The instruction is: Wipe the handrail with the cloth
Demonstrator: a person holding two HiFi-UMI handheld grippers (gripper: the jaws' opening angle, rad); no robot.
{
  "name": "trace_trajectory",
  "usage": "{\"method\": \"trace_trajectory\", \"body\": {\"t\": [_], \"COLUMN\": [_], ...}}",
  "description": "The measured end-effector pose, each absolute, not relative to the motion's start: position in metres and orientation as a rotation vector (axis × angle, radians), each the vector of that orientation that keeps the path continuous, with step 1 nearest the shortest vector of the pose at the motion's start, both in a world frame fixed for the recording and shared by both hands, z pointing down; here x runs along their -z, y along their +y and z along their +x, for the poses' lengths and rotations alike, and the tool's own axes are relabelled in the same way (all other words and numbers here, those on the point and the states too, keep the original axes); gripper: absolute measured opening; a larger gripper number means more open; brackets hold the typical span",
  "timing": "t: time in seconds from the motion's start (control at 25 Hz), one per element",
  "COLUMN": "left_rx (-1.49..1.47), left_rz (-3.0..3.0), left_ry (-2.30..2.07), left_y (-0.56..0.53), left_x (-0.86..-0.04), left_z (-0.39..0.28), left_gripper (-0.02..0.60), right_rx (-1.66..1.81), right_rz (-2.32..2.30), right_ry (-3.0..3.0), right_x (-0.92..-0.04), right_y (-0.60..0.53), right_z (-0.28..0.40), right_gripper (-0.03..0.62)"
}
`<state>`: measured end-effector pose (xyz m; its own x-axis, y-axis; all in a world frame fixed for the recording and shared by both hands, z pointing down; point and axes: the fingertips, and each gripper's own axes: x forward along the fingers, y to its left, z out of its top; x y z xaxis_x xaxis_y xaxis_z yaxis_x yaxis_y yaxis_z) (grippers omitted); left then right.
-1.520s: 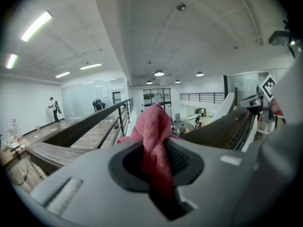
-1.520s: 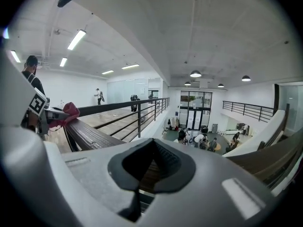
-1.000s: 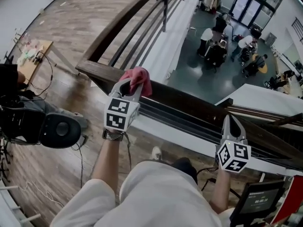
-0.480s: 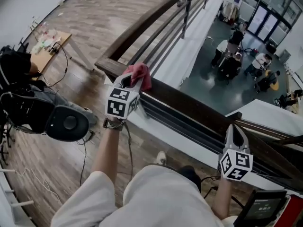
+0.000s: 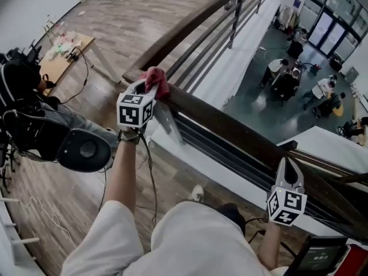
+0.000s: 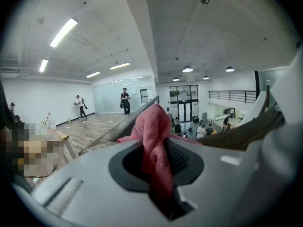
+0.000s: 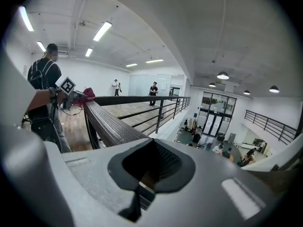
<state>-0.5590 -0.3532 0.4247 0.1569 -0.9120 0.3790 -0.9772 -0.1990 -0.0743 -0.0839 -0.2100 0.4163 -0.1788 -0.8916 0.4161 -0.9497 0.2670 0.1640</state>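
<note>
At the far left of the head view a small wooden table (image 5: 64,55) stands on the plank floor, and nearer the person a heap of black gear (image 5: 80,149) lies beside their left leg. The left gripper (image 5: 150,86) reaches up to the corner of the dark wooden handrail (image 5: 230,125), where the straight stretch meets the stretch that curves away. Its jaws are closed tight on the pink cloth (image 5: 156,79); the left gripper view shows the fabric pinched between them and bunched up above the tips. The bunch lies on the top of the rail at that corner. Further right the handrail runs down across the picture, with a group of people (image 5: 287,76) on the lower floor beyond it. At the lower right the right gripper (image 5: 289,164) points at the rail's near side, its jaws drawn together with nothing between them.
</note>
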Motion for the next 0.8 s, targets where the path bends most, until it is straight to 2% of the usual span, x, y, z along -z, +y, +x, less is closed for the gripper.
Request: {"method": "trace_trajectory", "body": {"t": [0.52, 0.8], "left_rx": [-0.506, -0.46], "left_rz": [2.125, 2.124], "left_ry": [-1.942, -1.927], "left_y": [-0.378, -0.382], "left_x": [-0.431, -0.43], "left_z": [-0.633, -0.649], "left_gripper": [0.075, 0.075], "right_rx": [-0.084, -0.108], "right_rz": [1.637, 1.655], "right_ry": [-2.112, -2.13], "right_x": [-0.421, -0.42], "right_y": [-0.213, -0.214], "right_z": [-0.092, -0.089], "right_gripper": [0.002, 0.002]}}
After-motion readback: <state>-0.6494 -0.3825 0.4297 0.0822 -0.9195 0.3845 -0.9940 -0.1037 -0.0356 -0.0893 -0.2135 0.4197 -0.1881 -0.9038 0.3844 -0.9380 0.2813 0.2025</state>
